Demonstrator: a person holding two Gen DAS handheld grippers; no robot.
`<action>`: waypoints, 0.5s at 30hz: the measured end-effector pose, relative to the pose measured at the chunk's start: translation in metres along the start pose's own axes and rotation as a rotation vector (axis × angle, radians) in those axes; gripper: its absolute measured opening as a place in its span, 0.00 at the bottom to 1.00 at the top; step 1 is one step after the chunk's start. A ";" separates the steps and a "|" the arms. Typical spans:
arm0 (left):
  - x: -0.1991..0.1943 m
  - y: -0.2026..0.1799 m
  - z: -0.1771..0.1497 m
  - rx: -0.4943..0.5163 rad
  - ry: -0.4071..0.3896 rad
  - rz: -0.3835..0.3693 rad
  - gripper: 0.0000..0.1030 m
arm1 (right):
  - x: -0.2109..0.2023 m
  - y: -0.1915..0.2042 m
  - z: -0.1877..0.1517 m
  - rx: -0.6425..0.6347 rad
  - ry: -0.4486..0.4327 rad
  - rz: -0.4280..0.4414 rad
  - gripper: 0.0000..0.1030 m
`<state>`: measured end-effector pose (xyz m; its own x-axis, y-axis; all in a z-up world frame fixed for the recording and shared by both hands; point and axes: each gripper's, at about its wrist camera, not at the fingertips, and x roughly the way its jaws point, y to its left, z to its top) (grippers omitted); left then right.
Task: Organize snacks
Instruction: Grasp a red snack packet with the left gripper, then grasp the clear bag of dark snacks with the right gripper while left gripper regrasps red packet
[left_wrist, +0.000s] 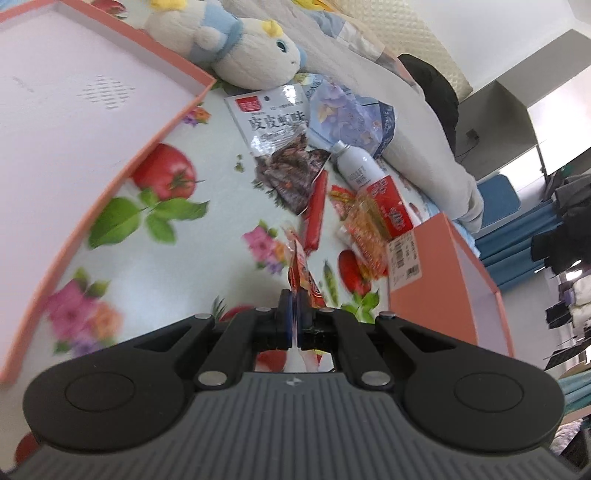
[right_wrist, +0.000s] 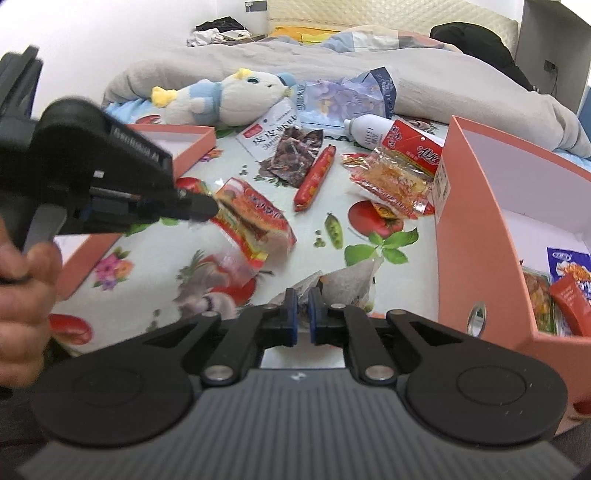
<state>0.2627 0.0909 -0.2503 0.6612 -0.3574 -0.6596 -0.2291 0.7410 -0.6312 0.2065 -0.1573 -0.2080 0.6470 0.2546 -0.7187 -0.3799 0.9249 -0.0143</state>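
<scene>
mostly hidden, clear packet (right_wrist: 343, 286) in right gripper (right_wrist: 302, 314).

The left wrist camera sits low and close over the flowered cloth (left_wrist: 192, 258), tilted, facing the far edge by the plush toy (left_wrist: 255, 55). The right wrist camera looks level across the same cloth toward the bed. Both views share the toy, the red sausage (left_wrist: 316, 210) and the white bottle (left_wrist: 354, 166).
</scene>
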 end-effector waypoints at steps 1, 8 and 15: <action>-0.006 0.002 -0.004 -0.002 0.000 0.007 0.02 | -0.002 0.001 -0.002 0.003 0.001 0.006 0.08; -0.038 0.020 -0.024 -0.016 0.035 0.080 0.03 | -0.021 0.013 -0.007 0.004 0.017 0.029 0.04; -0.051 0.032 -0.032 -0.047 0.065 0.072 0.06 | -0.029 0.006 -0.006 0.029 0.002 0.041 0.07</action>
<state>0.1991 0.1146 -0.2501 0.5940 -0.3414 -0.7284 -0.3091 0.7390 -0.5985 0.1818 -0.1606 -0.1912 0.6298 0.2916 -0.7199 -0.3866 0.9216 0.0351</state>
